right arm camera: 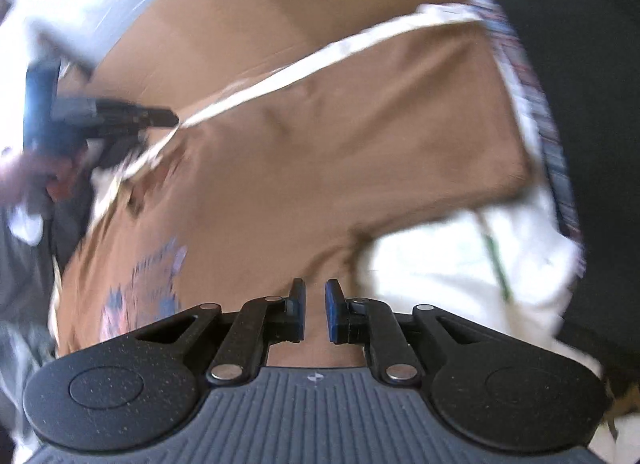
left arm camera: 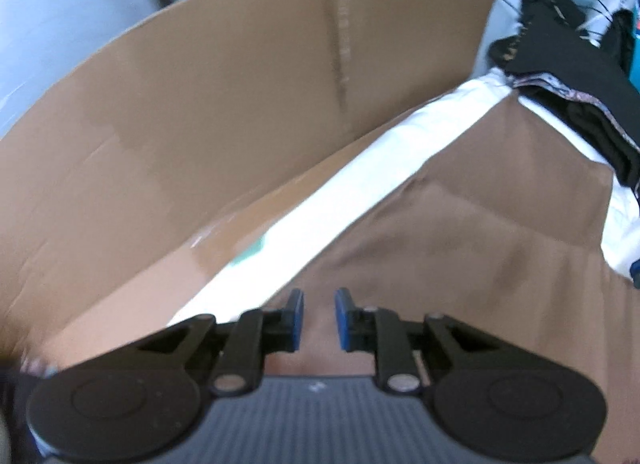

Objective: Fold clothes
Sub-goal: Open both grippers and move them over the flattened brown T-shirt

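A brown T-shirt [left arm camera: 480, 224] lies spread on a white sheet [left arm camera: 360, 184]. In the right wrist view the shirt [right arm camera: 320, 124] shows a blue and pink print near its lower left. My left gripper [left arm camera: 319, 318] hovers over the shirt's near edge, open, with nothing between its pads. It also shows blurred in the right wrist view [right arm camera: 174, 118], at the shirt's far left edge, held by a hand [right arm camera: 24, 176]. My right gripper [right arm camera: 315, 312] stands at the shirt's near edge with only a narrow gap, and brown cloth runs up into that gap.
A large cardboard box [left arm camera: 200, 104] stands along the sheet's left side and shows again behind the shirt [right arm camera: 280, 4]. A pile of dark clothes [left arm camera: 580, 84] lies at the far right. White sheet [right arm camera: 460, 264] shows to the right of the shirt.
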{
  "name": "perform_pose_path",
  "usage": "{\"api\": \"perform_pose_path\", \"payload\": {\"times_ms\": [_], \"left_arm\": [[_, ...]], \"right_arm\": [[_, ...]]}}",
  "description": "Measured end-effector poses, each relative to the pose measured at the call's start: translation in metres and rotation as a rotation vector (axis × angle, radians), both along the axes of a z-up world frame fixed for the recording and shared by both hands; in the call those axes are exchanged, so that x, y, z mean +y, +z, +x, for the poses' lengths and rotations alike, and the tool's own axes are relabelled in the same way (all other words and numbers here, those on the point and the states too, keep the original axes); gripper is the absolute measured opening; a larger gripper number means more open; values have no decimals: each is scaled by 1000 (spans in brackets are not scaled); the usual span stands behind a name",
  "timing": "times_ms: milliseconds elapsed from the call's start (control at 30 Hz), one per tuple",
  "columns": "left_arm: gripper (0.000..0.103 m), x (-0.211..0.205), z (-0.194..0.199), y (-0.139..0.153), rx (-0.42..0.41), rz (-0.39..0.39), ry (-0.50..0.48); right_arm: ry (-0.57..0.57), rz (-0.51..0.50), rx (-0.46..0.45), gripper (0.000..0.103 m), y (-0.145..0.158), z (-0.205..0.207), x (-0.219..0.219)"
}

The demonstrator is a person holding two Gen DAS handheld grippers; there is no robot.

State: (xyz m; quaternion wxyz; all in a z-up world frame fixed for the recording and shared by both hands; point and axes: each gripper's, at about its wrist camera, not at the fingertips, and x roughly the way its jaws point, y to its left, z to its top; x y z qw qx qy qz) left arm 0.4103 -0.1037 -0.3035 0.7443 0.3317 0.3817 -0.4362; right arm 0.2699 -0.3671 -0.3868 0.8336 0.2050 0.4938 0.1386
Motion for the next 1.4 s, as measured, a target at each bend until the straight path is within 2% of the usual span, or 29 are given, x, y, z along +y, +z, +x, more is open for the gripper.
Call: {"api": "perform_pose_path", "payload": {"times_ms": [233,400,567,733,833,933,1133,1333,1400], "left_arm": [[28,83,-30,9,43,37,135],[31,146,-48,17,60,59,248],[33,187,-69,24,84,49,343],[46,224,-88,34,88,36,431],[50,246,-98,45,86,27,480],[48,273,-102,56,74,-3,553],[47,327,-93,66,47,7,687],[46,378,-80,57,-3,13,812],[42,394,-75,48,-19,5,853]], "right_arm": [[153,-213,56,12,-16,-17,30],[204,-296,63,12,-17,-43,27],[259,-373,69,12,-14,-61,26],[304,-440,67,13,-10,-72,27],[319,-490,84,18,-7,-75,27],[325,-498,100,18,2,-79,23],[350,-526,83,18,34,-81,21],[349,-526,3,18,77,-61,28],[350,-520,-27,18,89,-52,33]]}}
